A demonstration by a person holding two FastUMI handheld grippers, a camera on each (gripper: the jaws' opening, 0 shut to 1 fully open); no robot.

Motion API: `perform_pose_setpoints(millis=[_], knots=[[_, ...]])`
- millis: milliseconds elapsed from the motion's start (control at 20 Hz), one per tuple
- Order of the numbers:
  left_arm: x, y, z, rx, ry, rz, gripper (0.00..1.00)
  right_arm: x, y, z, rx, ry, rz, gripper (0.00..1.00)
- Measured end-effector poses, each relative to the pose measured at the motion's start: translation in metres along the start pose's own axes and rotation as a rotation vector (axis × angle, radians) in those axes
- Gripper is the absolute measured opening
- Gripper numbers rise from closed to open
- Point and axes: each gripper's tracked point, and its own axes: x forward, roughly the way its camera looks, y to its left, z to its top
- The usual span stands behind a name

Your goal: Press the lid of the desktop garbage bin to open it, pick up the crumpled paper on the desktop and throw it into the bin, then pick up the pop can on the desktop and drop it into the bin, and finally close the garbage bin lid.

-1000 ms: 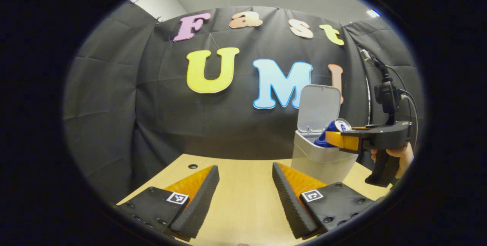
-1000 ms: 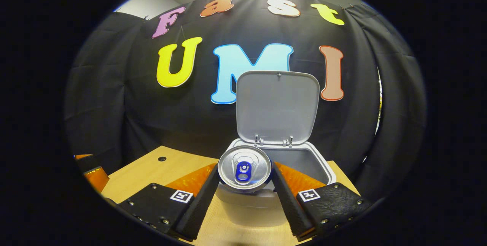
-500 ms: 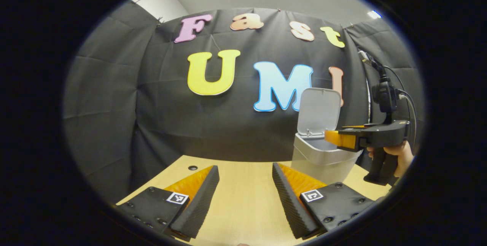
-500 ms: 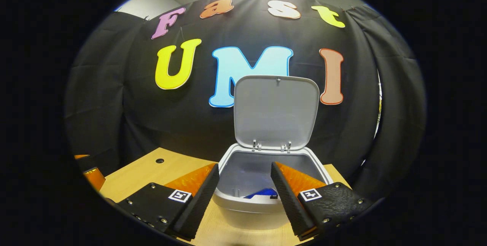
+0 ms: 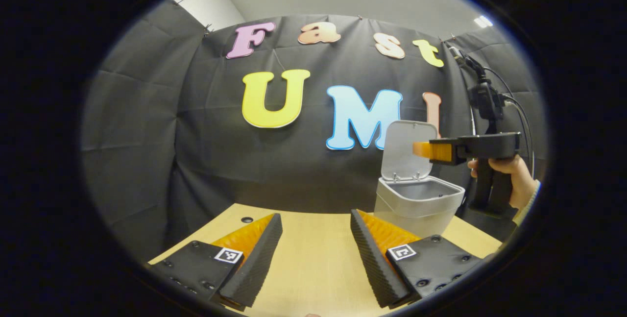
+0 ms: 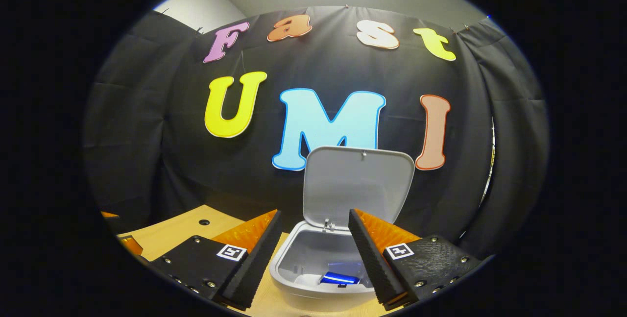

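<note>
The grey desktop bin (image 6: 313, 278) stands on the wooden table with its lid (image 6: 357, 184) swung up and open. The blue pop can (image 6: 339, 278) lies at the bottom of the bin. My right gripper (image 6: 313, 251) hovers above the bin's mouth, open, with nothing between its fingers. In the left gripper view the bin (image 5: 416, 207) stands at the right, and the right gripper (image 5: 423, 149), held by a hand (image 5: 514, 180), is raised in front of the lid (image 5: 406, 150). My left gripper (image 5: 316, 253) is open over the bare table, left of the bin.
The wooden table (image 5: 313, 238) has a small round hole (image 5: 247, 219) near its back edge. The black cloth wall stands close behind the bin. Cables (image 5: 514, 106) run up from the right gripper's handle.
The right gripper let go of the pop can, which fell into the bin. The gripper then rose above the bin's mouth. The left gripper stayed where it was.
</note>
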Motion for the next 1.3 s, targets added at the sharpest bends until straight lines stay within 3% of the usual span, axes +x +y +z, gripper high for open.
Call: perform_pose_setpoints(millis=[100,150,200,350,400,650,700,900,1300], knots=[[0.0,0.002,0.003,0.003,-0.01,0.002,0.89,0.004,-0.006,0.015,-0.009,-0.024,-0.016,0.88],[0.001,0.003,0.004,0.003,-0.014,0.001,0.94,0.006,-0.008,0.021,-0.008,-0.036,-0.025,0.88],[0.002,0.003,0.005,0.003,-0.016,-0.001,0.89,0.008,-0.012,0.029,-0.005,-0.045,-0.034,0.88],[0.007,0.002,0.006,-0.002,-0.018,-0.007,0.94,0.017,-0.021,0.048,0.014,-0.075,-0.055,0.88],[0.008,0.002,0.006,-0.005,-0.02,-0.01,0.89,0.021,-0.023,0.054,0.018,-0.078,-0.059,0.88],[0.017,0.005,0.009,0.003,-0.023,-0.015,0.89,0.047,-0.04,0.072,0.011,-0.092,-0.102,0.88],[0.018,0.006,0.009,0.005,-0.021,-0.013,0.94,0.053,-0.041,0.075,0.011,-0.09,-0.105,0.88],[0.02,0.006,0.008,0.007,-0.018,-0.005,0.94,0.08,-0.054,0.088,-0.004,-0.096,-0.136,0.88],[0.022,0.016,0.011,-0.007,-0.005,0.041,0.92,0.125,-0.068,0.076,0.023,-0.021,-0.158,0.88]])
